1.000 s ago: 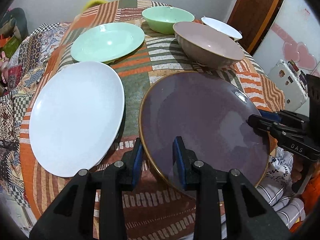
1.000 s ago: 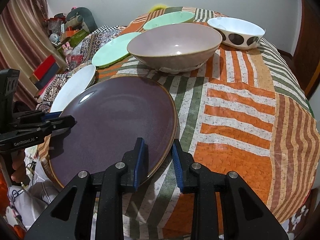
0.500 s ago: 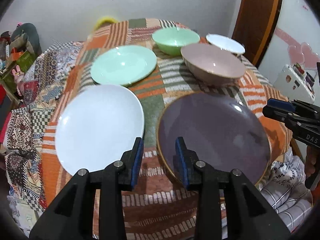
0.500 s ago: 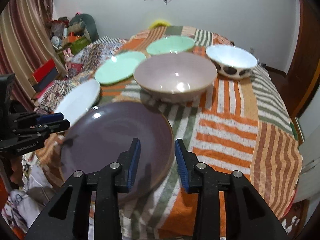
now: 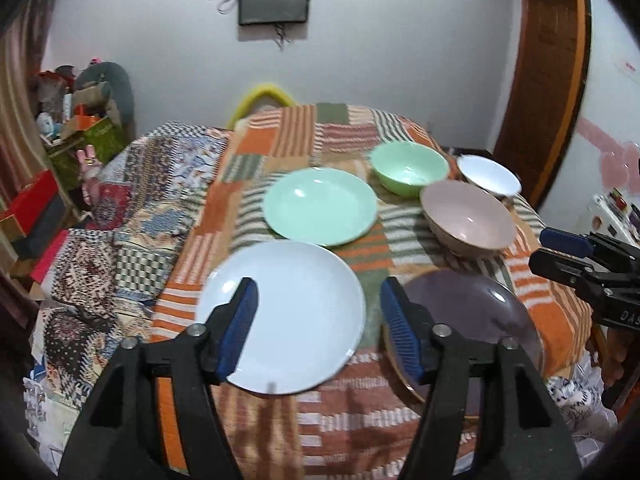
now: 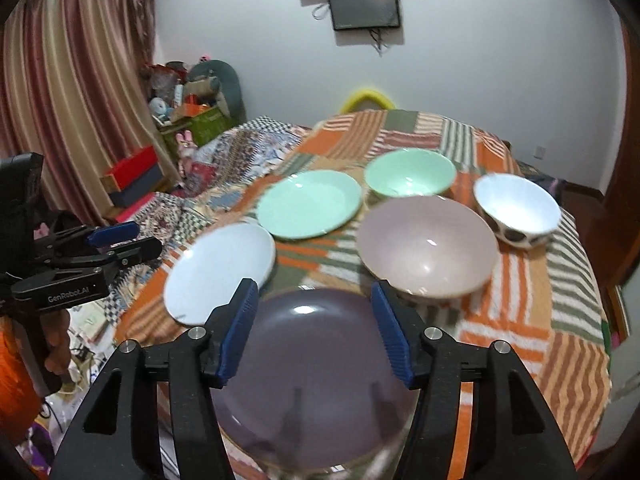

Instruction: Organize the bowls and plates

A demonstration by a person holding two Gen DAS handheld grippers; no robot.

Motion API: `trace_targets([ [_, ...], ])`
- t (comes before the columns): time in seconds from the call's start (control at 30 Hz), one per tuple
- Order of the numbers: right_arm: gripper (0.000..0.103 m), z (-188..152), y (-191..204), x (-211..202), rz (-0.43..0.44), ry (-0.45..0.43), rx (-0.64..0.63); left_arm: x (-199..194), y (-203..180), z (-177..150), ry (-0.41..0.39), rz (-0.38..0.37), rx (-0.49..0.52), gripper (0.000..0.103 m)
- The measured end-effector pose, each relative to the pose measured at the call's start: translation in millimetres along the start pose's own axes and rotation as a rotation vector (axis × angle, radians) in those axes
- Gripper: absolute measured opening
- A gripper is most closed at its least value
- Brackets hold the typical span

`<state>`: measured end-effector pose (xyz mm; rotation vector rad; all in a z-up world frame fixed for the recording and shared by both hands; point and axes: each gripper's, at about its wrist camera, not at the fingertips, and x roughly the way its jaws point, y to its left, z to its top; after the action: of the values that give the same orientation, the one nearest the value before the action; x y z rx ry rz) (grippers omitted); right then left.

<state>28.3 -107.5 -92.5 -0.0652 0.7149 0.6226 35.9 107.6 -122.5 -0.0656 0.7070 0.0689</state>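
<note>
A dark purple plate lies flat at the near edge of the patchwork-covered table. Left of it sits a white plate, behind that a mint green plate. A mint bowl, a pinkish-beige bowl and a white spotted bowl stand further back. My left gripper hovers above the white plate, jaws opening, nothing between them. My right gripper hangs over the purple plate, jaws opening and empty.
A yellow chair back shows behind the table. Boxes and toys pile up by a curtain at the left. A wooden door stands at the right. A screen hangs on the wall.
Both grippers let go of the purple plate's rim, rose and drew back from the table, and their jaws spread wide. The plate now rests on the cloth.
</note>
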Motion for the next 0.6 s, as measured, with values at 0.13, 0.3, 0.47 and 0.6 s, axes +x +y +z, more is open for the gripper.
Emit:
trace_targets([
  [0.13,0.058,10,15,13,0.026,-0.002,-0.026,-2,19,1,-0.01,0.032,-0.026,0.071],
  [0.3,0.058,20,32,36,0.054,0.019,-0.056,6,46,-2,0.012,0.061,-0.068,0.071],
  [0.47,0.058,26,43,61,0.072,0.059,-0.075,21,72,-8,0.044,0.091,-0.107,0.081],
  [0.6,0.058,28,50,77,0.077,0.091,-0.09,36,92,-13,0.072,0.105,-0.14,0.082],
])
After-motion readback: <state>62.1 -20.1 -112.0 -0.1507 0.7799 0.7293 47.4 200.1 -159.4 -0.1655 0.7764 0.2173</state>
